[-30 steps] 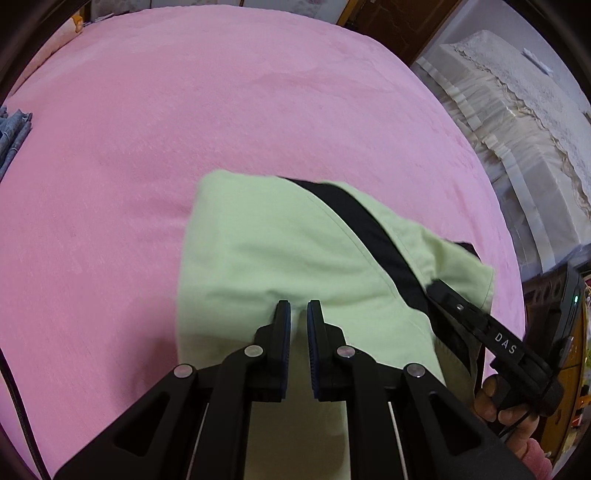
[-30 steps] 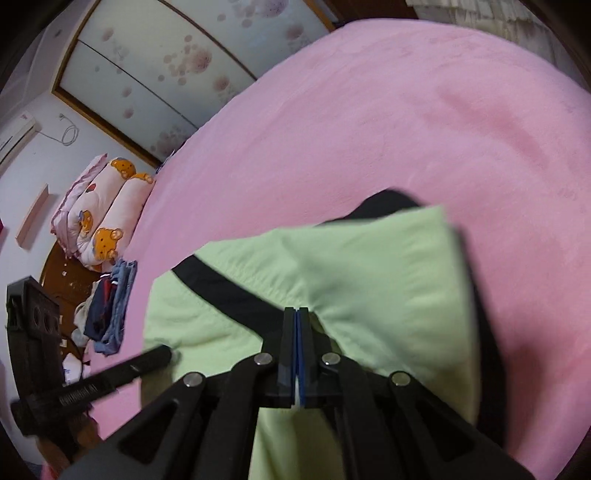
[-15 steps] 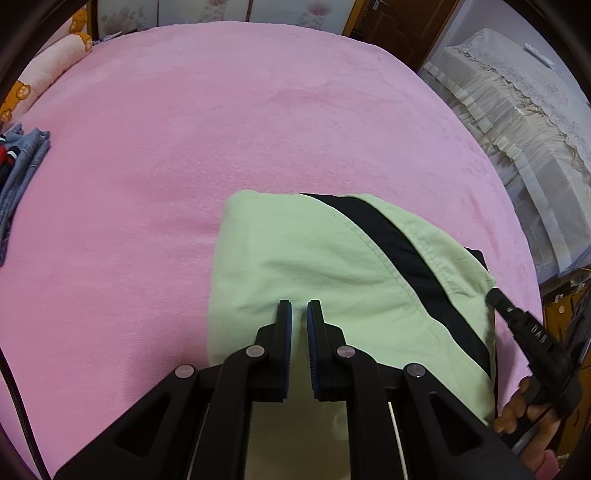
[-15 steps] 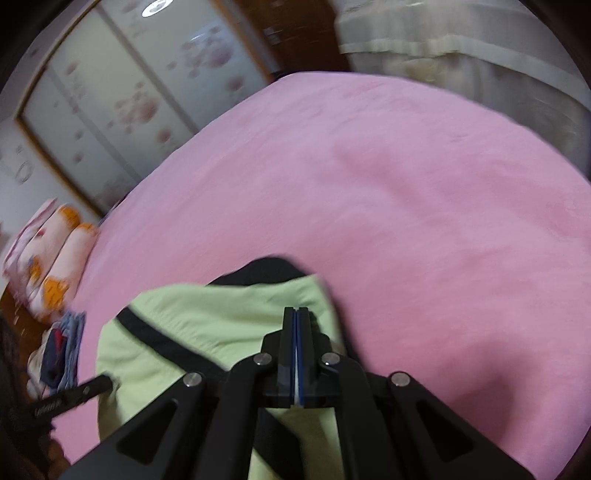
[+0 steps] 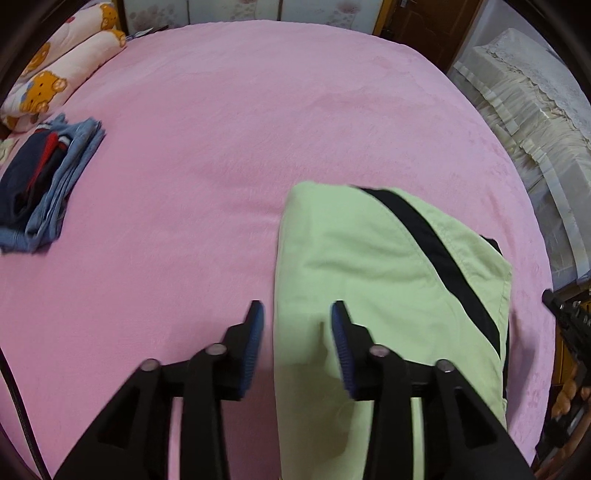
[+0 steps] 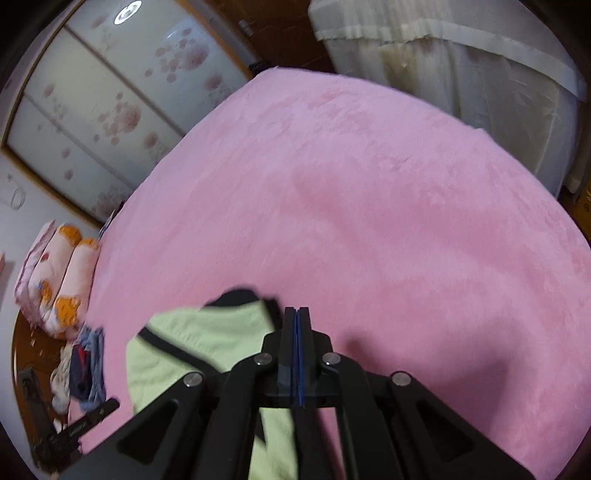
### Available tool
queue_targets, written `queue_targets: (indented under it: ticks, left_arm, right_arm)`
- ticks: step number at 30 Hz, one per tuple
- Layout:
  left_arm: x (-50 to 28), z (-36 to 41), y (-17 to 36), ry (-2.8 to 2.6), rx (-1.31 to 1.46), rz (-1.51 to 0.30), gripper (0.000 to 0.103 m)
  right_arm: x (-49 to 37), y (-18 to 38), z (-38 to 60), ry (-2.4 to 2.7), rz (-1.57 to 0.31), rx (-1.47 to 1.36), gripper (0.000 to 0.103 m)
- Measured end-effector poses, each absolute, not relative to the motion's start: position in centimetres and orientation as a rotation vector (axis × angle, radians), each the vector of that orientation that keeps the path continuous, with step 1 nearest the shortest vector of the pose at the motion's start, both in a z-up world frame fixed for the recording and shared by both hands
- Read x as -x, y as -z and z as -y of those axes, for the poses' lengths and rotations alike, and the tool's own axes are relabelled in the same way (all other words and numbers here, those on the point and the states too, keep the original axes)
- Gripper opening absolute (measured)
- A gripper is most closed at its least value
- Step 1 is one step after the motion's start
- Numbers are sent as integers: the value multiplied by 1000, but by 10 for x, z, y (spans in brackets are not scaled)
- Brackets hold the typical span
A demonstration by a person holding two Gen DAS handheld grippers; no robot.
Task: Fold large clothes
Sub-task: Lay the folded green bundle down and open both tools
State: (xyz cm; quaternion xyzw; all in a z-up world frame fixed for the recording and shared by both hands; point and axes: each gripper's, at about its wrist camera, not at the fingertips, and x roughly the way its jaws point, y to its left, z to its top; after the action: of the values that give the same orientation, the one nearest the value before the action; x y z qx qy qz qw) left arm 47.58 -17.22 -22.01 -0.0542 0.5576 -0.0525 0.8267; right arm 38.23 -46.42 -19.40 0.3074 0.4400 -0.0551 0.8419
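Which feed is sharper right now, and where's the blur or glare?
Left wrist view: sharper, green garment crisp, only the tongs slightly smeared. Right wrist view: motion-blurred, garment edge smeared, a lamp glare on the wardrobe door.

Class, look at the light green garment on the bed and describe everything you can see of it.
The light green garment lies folded into a compact, roughly rectangular bundle on the pink bedcover. It looks like smooth woven cloth with stitched seams, crossed diagonally by a black stripe, with more black fabric showing at its far edge. The left gripper hangs above its near left edge, its jaws having just opened, not pinching the cloth. The right gripper is shut, beside it over the bedcover.
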Motion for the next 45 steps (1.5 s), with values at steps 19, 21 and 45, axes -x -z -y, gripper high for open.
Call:
queue_targets:
  ticks: [19,21,45]
  left_arm:
    - [-402,191,244,168,105,-1336,44]
    - [-401,191,245,168,105,-1342,44]
    - [-399,187,255,158,77,-1386,46]
  right_arm:
    - [-351,238,397,0,-1291,-540,29]
    - [-353,242,395,-4,-1312,-489,30]
    - [-348,241,395,17,-1251,-350,7]
